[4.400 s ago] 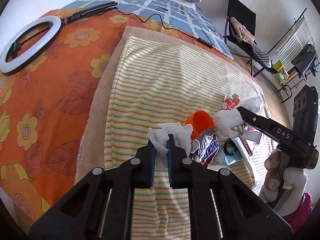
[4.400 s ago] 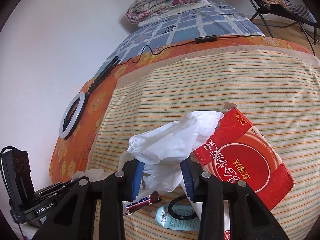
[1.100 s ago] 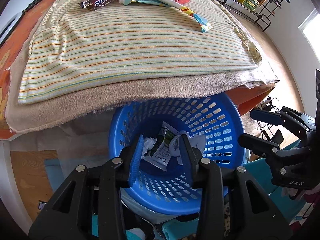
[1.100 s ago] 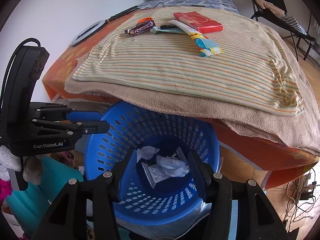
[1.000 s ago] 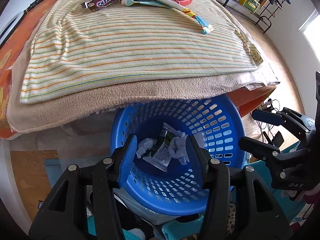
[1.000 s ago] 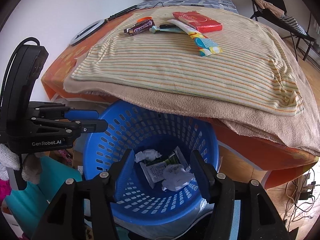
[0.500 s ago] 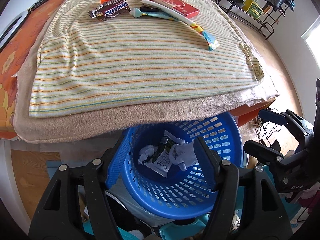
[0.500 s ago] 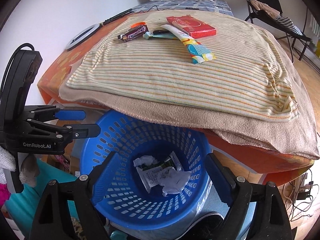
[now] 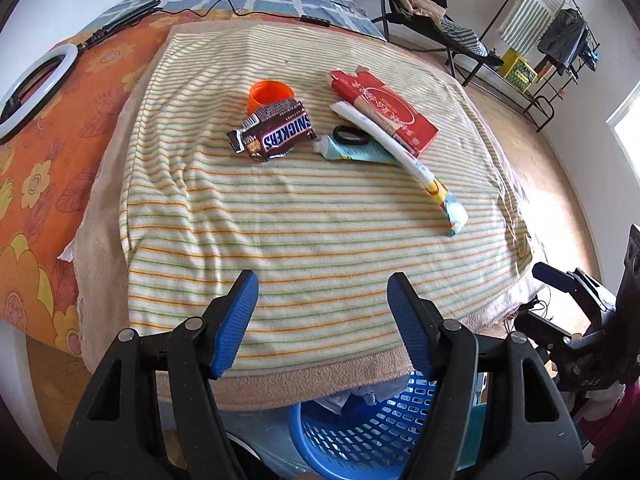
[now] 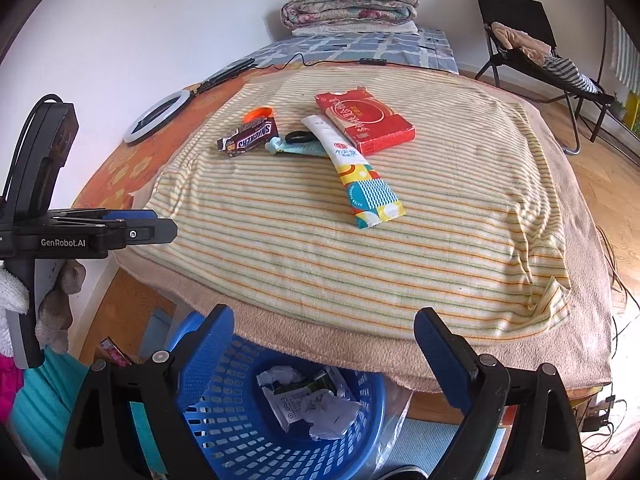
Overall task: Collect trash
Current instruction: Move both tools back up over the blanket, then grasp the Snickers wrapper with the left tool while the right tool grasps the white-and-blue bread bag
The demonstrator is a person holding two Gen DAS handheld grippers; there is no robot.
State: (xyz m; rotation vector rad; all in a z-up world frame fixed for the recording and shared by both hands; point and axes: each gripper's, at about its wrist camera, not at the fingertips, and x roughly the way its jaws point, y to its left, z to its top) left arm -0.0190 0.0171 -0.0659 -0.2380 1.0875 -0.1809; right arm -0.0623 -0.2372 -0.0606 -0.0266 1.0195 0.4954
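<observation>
Left gripper: we see our blue-padded fingers spread wide with nothing between them, held over the near edge of the striped towel.
Right gripper: we see it gaping just as wide and holding nothing, above the basket's far rim.
Blue basket: it sits on the floor nearest us, partly tucked under the bed's near edge; crumpled white tissues and a flat wrapper lie in its bottom.
Long sachet: we find it mid-towel, running diagonally, its far end beside the red box.
Snickers wrapper: left of the sachet, touching an orange cap behind it.
Tube: between wrapper and sachet, with a black ring on it.
Red box: farthest of the trash, right of the cap.
Ring light: far left on the orange sheet.
</observation>
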